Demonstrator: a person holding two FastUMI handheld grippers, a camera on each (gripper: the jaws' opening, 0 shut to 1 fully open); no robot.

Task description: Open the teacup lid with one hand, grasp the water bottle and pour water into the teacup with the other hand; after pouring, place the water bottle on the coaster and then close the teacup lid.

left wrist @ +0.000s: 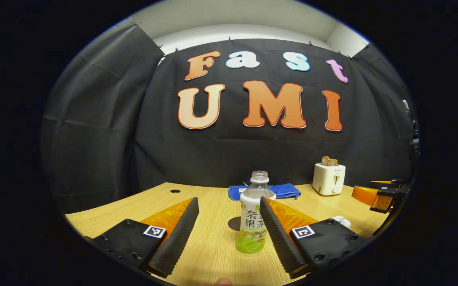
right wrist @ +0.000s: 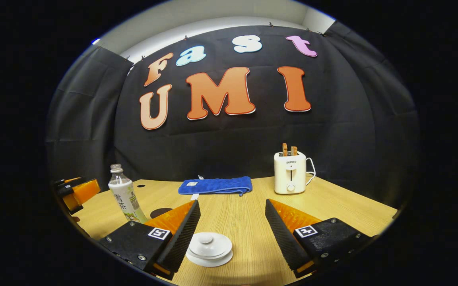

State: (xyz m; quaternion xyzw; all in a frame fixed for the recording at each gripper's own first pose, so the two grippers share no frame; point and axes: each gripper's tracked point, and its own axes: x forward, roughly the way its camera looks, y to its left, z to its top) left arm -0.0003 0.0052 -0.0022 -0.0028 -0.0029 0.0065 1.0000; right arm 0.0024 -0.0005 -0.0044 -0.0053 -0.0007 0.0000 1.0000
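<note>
Teacup (right wrist: pixel 209 249) with its lid (right wrist: pixel 210 242) on, standing on the wooden table (right wrist: pixel 332 206) close before the right gripper (right wrist: pixel 232 226), nearer that gripper's left finger; jaws wide apart, holding nothing. Water bottle (left wrist: pixel 254 214), uncapped and upright, stands before the left gripper (left wrist: pixel 229 226), whose jaws are likewise spread and empty, the bottle nearer its right finger. A dark round coaster (left wrist: pixel 235 223) lies just behind the bottle. The step in hand appears to be lifting the lid: the right gripper should centre over the knob (right wrist: pixel 206 238), descend vertically, close gently, and rise straight to avoid tipping the cup
</note>
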